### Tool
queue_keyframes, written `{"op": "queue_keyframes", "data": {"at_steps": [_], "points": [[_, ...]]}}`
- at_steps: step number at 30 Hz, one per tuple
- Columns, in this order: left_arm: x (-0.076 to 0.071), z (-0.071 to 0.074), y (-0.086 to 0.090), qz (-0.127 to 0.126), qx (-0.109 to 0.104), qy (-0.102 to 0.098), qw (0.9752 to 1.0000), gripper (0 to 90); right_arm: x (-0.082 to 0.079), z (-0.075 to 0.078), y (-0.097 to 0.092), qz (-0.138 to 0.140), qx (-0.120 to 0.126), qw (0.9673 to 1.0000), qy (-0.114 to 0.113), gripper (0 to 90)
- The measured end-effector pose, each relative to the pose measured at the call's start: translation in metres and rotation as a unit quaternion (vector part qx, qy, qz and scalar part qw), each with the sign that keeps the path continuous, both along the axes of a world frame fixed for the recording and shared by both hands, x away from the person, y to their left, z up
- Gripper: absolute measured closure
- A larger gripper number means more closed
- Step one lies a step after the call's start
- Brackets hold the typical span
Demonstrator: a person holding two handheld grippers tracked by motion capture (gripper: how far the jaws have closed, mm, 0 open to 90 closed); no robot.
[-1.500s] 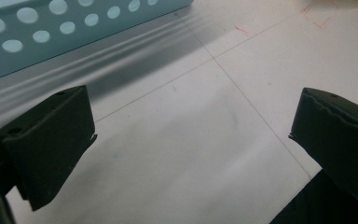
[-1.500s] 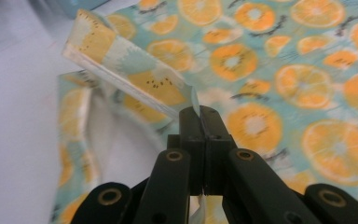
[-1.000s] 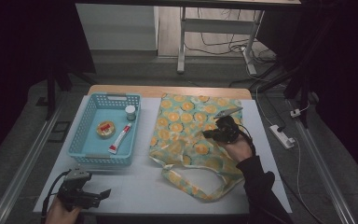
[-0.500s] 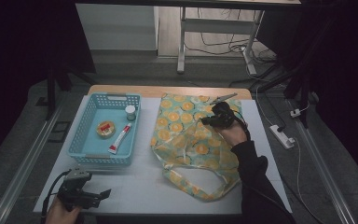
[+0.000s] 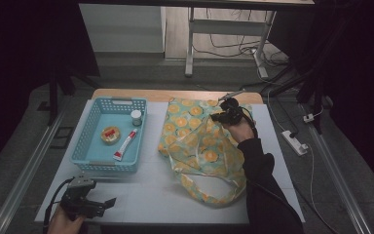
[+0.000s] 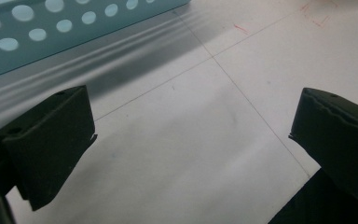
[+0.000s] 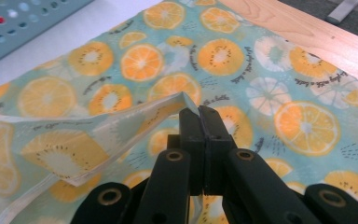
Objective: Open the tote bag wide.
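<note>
A teal cloth bag [image 5: 199, 141] printed with orange slices lies on the white table, its handles trailing toward the front. My right gripper [image 5: 224, 115] hovers over the bag's far right part, shut on the bag's upper edge [image 7: 177, 105], which it holds lifted off the lower layer. At the table's front left corner my left gripper [image 5: 108, 204] rests low and open, nothing between its fingers [image 6: 51, 140]. A blue basket [image 5: 93, 156] stands to the left of the bag; it holds a round orange tin [image 5: 110, 134], a red-and-white tube [image 5: 125, 145] and a small white jar [image 5: 136, 117].
The basket's perforated wall [image 6: 51, 32] lies just beyond the left gripper. A wooden table edge [image 7: 317, 37] runs behind the bag. A power strip [image 5: 296, 142] sits on the floor at the right, and a metal frame [image 5: 191, 44] stands beyond the table.
My right gripper has moved toward the table's far side, drawing the bag's upper edge with it so the cloth lifts and folds back. The left gripper has stayed put.
</note>
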State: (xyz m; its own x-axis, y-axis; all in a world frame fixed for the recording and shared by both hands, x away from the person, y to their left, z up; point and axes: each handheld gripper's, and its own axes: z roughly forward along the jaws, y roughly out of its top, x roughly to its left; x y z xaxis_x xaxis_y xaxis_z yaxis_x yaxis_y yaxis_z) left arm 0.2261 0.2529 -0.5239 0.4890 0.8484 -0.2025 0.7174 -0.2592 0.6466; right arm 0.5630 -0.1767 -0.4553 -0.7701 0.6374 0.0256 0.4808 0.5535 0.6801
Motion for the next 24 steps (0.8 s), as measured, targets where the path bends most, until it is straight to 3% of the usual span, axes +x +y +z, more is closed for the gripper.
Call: {"op": "queue_keyframes", "data": {"at_steps": [7, 17, 21, 24], "points": [[0.000, 0.000, 0.000, 0.000, 0.000, 0.001, 1.0000, 0.0, 0.009, -0.021, 0.005, -0.003, -0.019, 0.9998, 0.002, 89.4], [0.000, 0.000, 0.000, -0.001, 0.001, 0.000, 1.0000, 0.0, 0.010, -0.053, 0.004, -0.014, -0.037, 0.9988, 0.027, 87.8], [0.000, 0.000, 0.000, -0.001, 0.001, 0.000, 1.0000, 0.0, 0.009, -0.054, 0.001, -0.016, -0.031, 0.9990, 0.026, 78.6], [0.000, 0.000, 0.000, -0.001, 0.001, 0.000, 1.0000, 0.0, 0.007, -0.049, -0.002, -0.020, -0.012, 0.9995, 0.022, 69.7]]}}
